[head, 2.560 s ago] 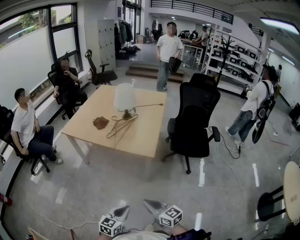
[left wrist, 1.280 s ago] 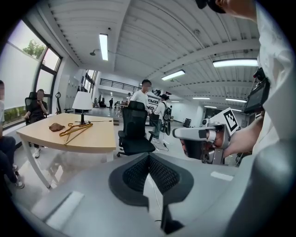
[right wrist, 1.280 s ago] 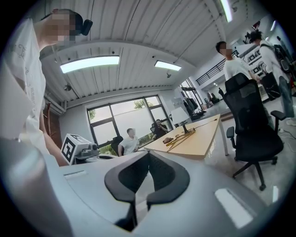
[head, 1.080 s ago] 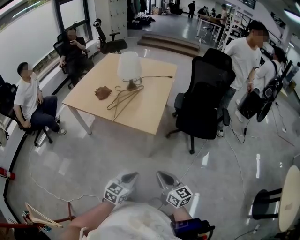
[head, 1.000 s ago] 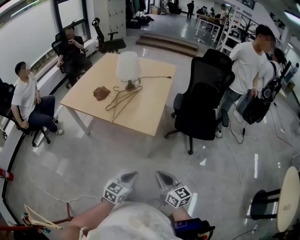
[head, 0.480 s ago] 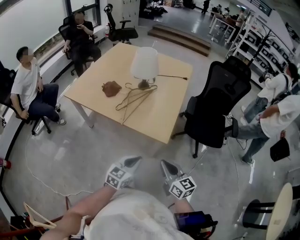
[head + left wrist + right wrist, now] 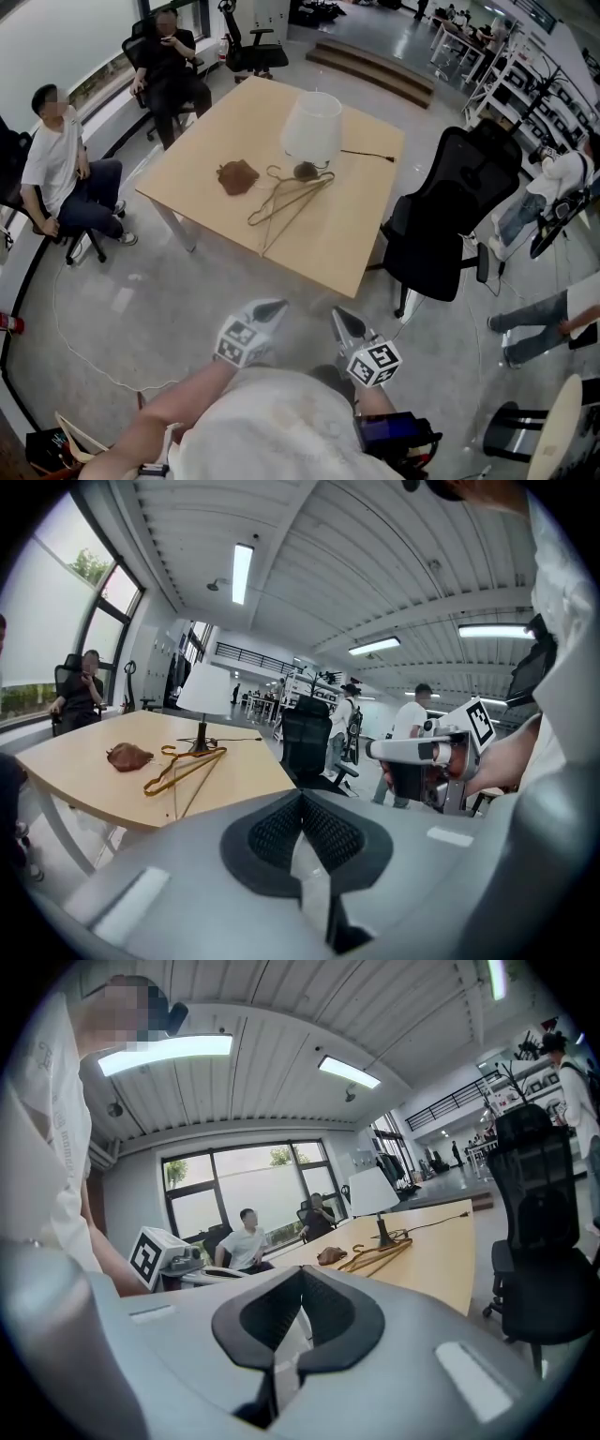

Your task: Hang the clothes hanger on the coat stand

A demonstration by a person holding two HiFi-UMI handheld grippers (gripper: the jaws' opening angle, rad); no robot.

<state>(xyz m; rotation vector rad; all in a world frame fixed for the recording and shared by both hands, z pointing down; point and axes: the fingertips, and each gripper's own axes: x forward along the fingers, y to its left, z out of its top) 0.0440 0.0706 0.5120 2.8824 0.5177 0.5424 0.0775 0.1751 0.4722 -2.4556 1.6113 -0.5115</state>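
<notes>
– The left hand-held gripper point(image 7: 274, 307) and the right hand-held gripper point(image 7: 339, 319), do they hold something?
– No, both have the jaws together, empty.
– Where is the clothes hanger point(image 7: 291, 199)?
– Flat on the surface point(image 7: 361, 248), ahead and well apart. Its long axis runs away toward the lamp point(image 7: 311, 131). The left one seems slightly nearer.

No words or numbers can be read anywhere. The cube point(image 7: 242, 342) on the left gripper point(image 7: 270, 309) and the cube point(image 7: 375, 364) on the right gripper point(image 7: 343, 322) show only black and white squares, not letters. Faint print on the person's white sleeve point(image 7: 52, 1147), near the right gripper's camera, is too blurry to read
</notes>
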